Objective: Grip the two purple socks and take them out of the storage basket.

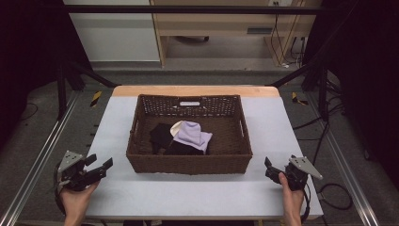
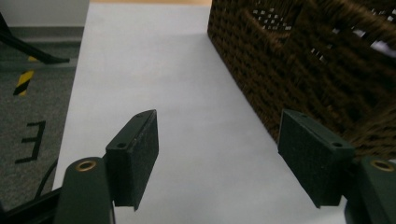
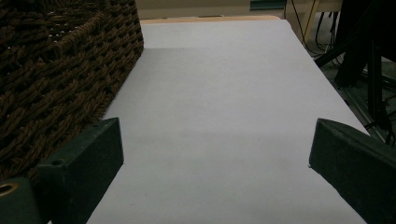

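Observation:
A dark brown wicker basket (image 1: 188, 165) stands in the middle of the pale table (image 1: 188, 195). Inside it lie a lilac cloth (image 1: 193, 134), a black garment (image 1: 161, 135) and a small cream piece (image 1: 176, 127). My left gripper (image 1: 99, 161) sits low at the table's front left corner, open, with nothing between its jaws. In the left gripper view the left gripper (image 2: 217, 126) points along the basket's (image 2: 299, 60) left wall. My right gripper (image 1: 278, 164) rests at the front right, also open and empty. In the right gripper view the right gripper (image 3: 217, 135) has the basket (image 3: 60, 60) on its left.
Bare table top (image 3: 224, 84) runs along both sides of the basket. Metal frame rails (image 1: 42, 155) flank the table, and cables (image 1: 334, 193) lie on the floor at the right. A wooden cabinet (image 1: 226, 23) stands beyond the far edge.

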The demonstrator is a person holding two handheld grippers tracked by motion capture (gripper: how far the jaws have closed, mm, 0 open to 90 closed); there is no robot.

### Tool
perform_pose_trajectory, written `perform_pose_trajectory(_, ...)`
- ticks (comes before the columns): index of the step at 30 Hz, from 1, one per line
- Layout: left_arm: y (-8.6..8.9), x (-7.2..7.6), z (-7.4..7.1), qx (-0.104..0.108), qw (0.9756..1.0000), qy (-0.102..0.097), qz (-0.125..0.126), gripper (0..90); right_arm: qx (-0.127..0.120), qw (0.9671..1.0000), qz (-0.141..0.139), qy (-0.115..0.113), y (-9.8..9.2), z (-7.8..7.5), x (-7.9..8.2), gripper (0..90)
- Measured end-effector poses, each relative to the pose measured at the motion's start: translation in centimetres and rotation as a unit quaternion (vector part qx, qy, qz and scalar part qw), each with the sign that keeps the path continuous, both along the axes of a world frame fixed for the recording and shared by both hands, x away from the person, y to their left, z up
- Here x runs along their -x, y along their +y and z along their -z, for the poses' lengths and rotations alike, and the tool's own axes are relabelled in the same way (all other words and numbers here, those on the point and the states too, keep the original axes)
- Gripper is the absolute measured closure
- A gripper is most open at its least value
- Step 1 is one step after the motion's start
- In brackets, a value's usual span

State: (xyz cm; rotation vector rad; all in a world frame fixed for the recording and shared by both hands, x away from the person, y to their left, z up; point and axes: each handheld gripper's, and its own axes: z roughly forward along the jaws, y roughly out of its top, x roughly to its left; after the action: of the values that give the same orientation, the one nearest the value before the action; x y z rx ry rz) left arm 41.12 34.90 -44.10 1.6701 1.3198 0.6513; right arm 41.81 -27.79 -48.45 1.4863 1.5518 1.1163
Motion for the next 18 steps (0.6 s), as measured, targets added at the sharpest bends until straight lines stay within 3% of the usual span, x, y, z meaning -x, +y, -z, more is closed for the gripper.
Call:
perform_pose_trajectory(3, -0.2, 0.2, -0.5, 0.006, 0.9999, -0.013, -0.004, 29.8, -0.001, 1.0, -0.001, -0.001, 0.0, 0.0, 0.0, 3.5)
perform_pose_trajectory(13, -0.5, 0.5, -2.3, 0.023, 0.9993, -0.028, 0.004, 33.3, -0.003, 1.0, -0.001, -0.004, 0.0, 0.0, 0.1, 3.4)
perform_pose_trajectory(18, -1.0, 0.7, -3.5, 0.022, 0.9987, -0.044, 0.016, 33.3, -0.002, 1.0, -0.004, -0.005, 0.0, 0.0, 0.1, 3.3)
